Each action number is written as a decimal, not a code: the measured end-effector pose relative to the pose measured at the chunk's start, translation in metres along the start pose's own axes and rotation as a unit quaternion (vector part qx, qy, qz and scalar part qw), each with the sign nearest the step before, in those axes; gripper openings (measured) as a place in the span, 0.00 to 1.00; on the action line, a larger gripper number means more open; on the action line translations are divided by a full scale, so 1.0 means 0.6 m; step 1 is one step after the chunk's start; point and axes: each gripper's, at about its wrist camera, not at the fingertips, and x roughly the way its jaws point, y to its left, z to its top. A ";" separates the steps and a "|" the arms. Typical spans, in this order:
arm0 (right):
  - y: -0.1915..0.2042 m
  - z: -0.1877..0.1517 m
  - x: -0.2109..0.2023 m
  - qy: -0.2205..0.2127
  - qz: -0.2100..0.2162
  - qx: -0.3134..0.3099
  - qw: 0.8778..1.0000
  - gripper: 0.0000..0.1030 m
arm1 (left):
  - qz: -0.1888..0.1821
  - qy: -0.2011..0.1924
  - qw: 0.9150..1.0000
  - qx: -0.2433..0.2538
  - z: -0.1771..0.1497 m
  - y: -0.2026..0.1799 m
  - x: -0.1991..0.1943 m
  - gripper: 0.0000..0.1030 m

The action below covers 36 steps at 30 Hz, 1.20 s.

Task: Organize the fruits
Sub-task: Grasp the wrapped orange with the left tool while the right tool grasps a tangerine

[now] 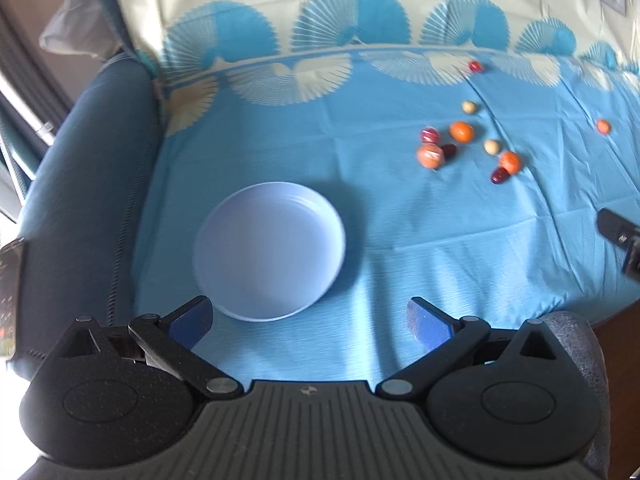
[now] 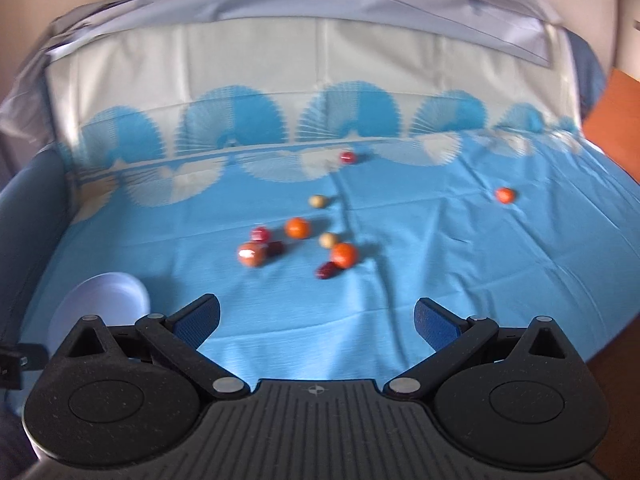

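An empty pale plate (image 1: 269,256) lies on the blue cloth just beyond my left gripper (image 1: 309,316), which is open and empty. Several small fruits lie scattered to the far right: an orange (image 1: 462,131), a second orange (image 1: 509,161), a peach-coloured fruit (image 1: 430,155) and dark red ones (image 1: 500,176). In the right wrist view the same cluster (image 2: 297,228) lies ahead of my right gripper (image 2: 317,316), which is open and empty. The plate (image 2: 100,300) shows at its lower left. A lone orange fruit (image 2: 504,195) sits far right, a red one (image 2: 347,157) at the back.
The blue cloth (image 1: 400,240) with a white fan pattern covers the table. A dark blue padded chair (image 1: 80,200) stands at the left edge. The other gripper's tip (image 1: 620,236) shows at the right. Bare wood (image 2: 616,104) lies beyond the cloth's right edge.
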 end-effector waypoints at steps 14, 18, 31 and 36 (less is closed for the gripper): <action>-0.140 -0.011 0.198 0.000 -0.051 0.034 0.998 1.00 | -0.061 0.003 0.998 0.026 0.111 -0.128 0.169 1.00; -0.122 0.004 0.283 0.030 -0.021 0.024 0.999 1.00 | -0.071 0.012 0.997 0.016 0.166 -0.150 0.247 1.00; -0.062 0.056 0.497 0.075 -0.022 0.005 0.997 0.99 | -0.066 0.074 0.995 0.005 0.287 -0.215 0.464 0.99; -0.047 0.046 0.493 0.077 -0.026 -0.013 0.997 0.42 | -0.105 0.050 0.993 -0.019 0.280 -0.200 0.449 0.38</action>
